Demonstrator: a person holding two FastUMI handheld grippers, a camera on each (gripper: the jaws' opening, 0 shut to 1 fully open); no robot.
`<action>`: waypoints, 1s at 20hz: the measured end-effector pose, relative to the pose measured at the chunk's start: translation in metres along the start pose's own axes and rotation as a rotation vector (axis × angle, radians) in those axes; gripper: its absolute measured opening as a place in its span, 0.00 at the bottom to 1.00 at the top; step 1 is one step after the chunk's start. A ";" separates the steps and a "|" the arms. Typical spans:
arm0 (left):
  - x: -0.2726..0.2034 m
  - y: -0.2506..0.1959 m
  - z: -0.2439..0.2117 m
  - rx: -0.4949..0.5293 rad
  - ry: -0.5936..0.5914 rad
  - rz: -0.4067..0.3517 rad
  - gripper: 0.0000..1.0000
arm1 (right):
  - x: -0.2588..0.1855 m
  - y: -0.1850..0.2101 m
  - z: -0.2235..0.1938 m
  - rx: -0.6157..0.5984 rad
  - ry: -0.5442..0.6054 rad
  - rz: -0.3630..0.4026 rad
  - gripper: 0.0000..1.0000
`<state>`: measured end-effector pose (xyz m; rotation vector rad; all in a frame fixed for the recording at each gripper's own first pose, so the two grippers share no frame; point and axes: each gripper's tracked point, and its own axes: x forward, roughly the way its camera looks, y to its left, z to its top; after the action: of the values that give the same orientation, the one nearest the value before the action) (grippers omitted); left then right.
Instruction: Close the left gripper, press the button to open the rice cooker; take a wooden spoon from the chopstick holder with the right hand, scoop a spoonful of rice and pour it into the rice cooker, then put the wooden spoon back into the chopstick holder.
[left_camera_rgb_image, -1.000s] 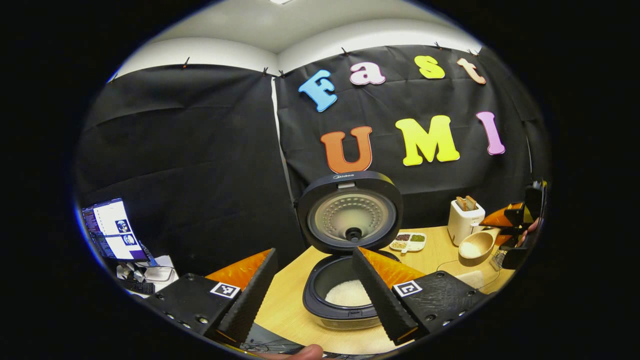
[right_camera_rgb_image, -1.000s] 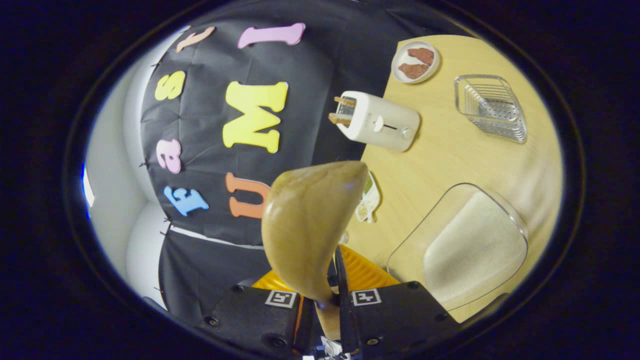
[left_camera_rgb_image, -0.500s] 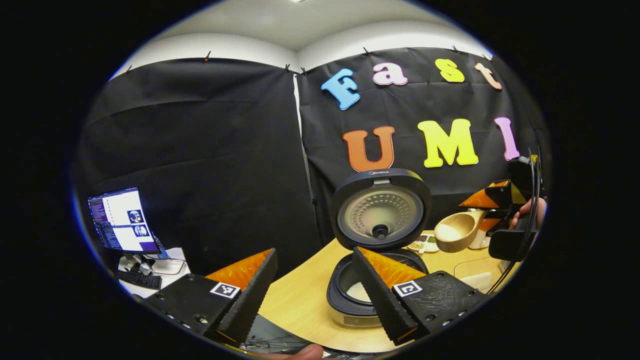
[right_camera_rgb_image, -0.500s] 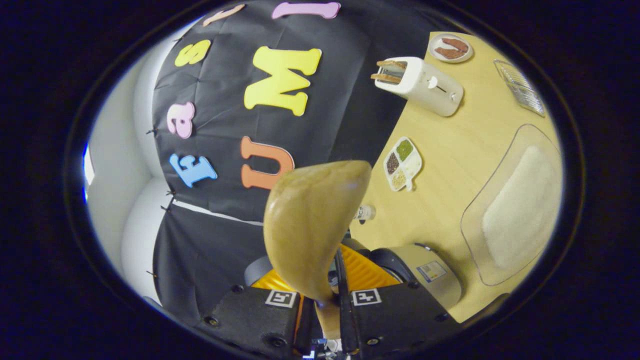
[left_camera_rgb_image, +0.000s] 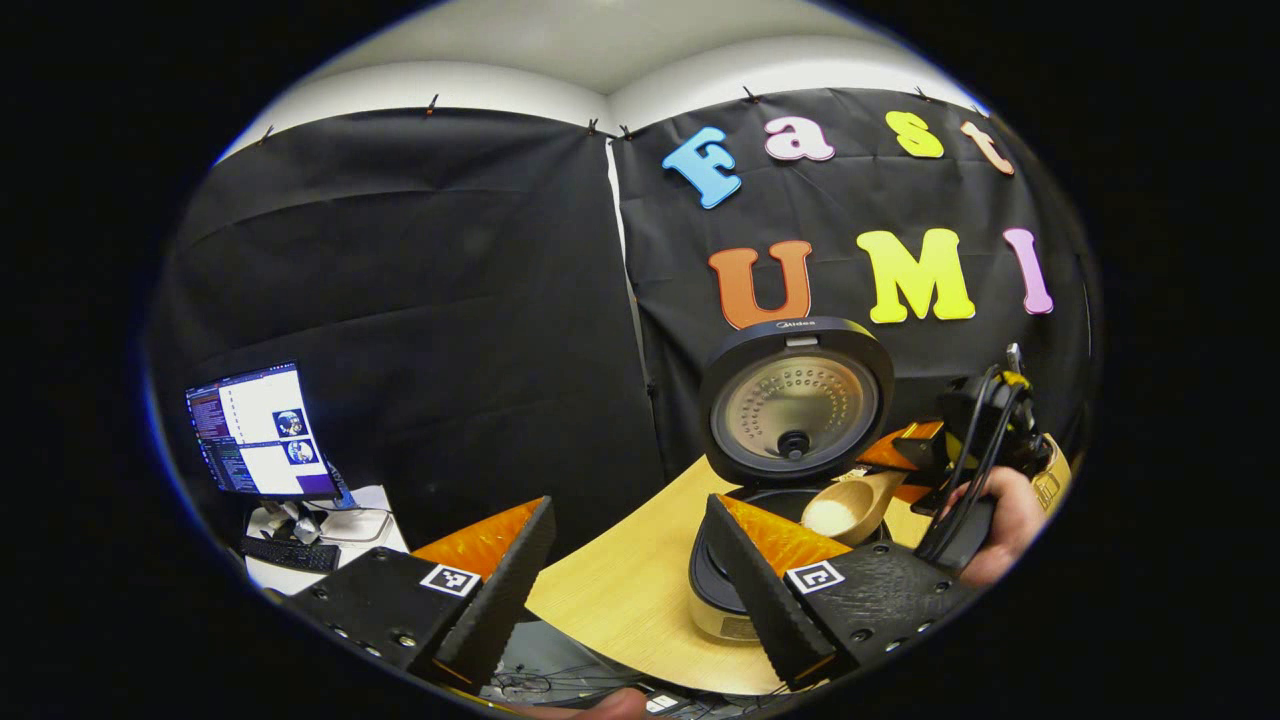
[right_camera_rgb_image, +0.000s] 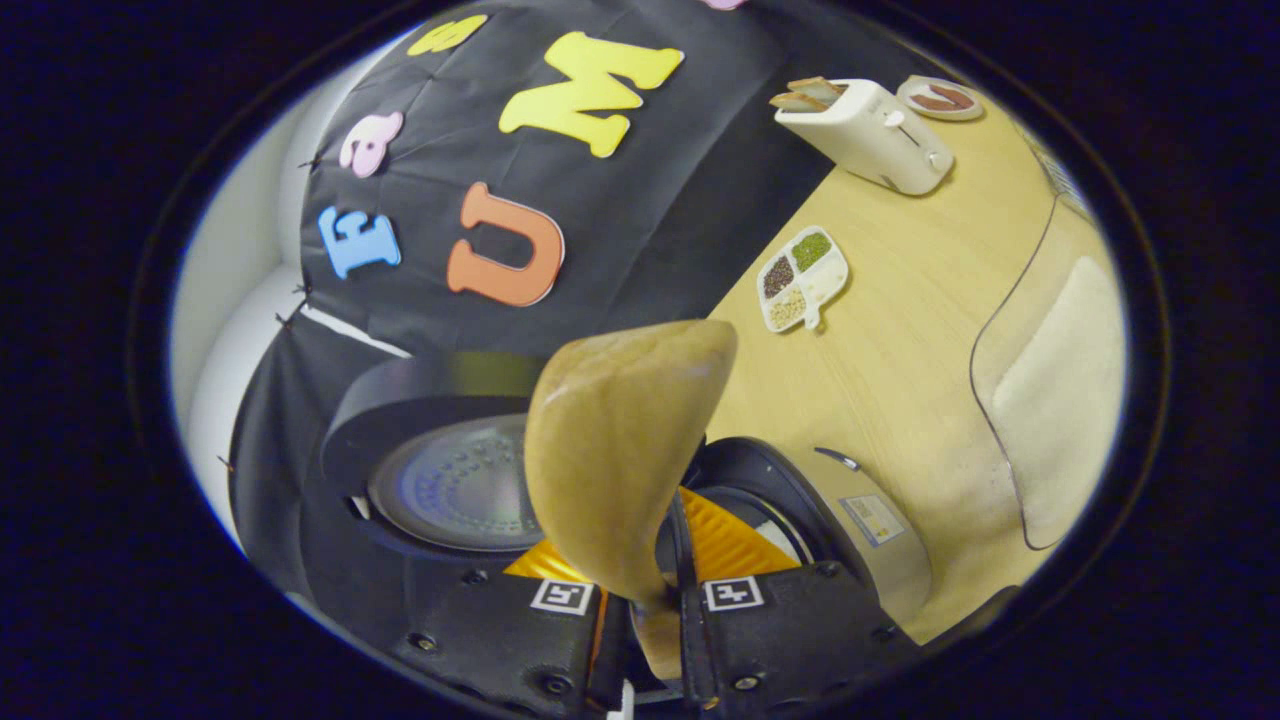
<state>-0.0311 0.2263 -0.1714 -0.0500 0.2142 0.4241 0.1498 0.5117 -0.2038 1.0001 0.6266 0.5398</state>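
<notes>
Now right hand-held gripper (right_camera_rgb_image: 655, 600) rolled sideways, wooden spoon (right_camera_rgb_image: 615, 450) over rice cooker (right_camera_rgb_image: 850, 520)

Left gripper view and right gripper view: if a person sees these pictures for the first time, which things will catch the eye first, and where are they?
First comes the wooden spoon, with white rice in its bowl, held by the right gripper over the open rice cooker, whose round lid stands upright before the black wall. In the right gripper view the spoon's pale back rises large in the middle. The left gripper is open, near the table edge.
</notes>
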 end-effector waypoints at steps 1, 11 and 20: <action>0.001 -0.001 0.000 0.000 0.005 0.002 0.95 | 0.003 -0.003 -0.007 -0.032 0.011 -0.013 0.27; 0.000 0.011 -0.006 -0.003 0.016 0.022 0.96 | 0.019 0.016 -0.035 -0.893 -0.069 -0.153 0.27; 0.000 0.017 -0.011 -0.012 0.026 0.037 0.95 | 0.030 0.024 -0.044 -1.455 -0.105 -0.186 0.27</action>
<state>-0.0404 0.2409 -0.1822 -0.0635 0.2386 0.4618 0.1375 0.5687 -0.2068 -0.4013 0.1038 0.5928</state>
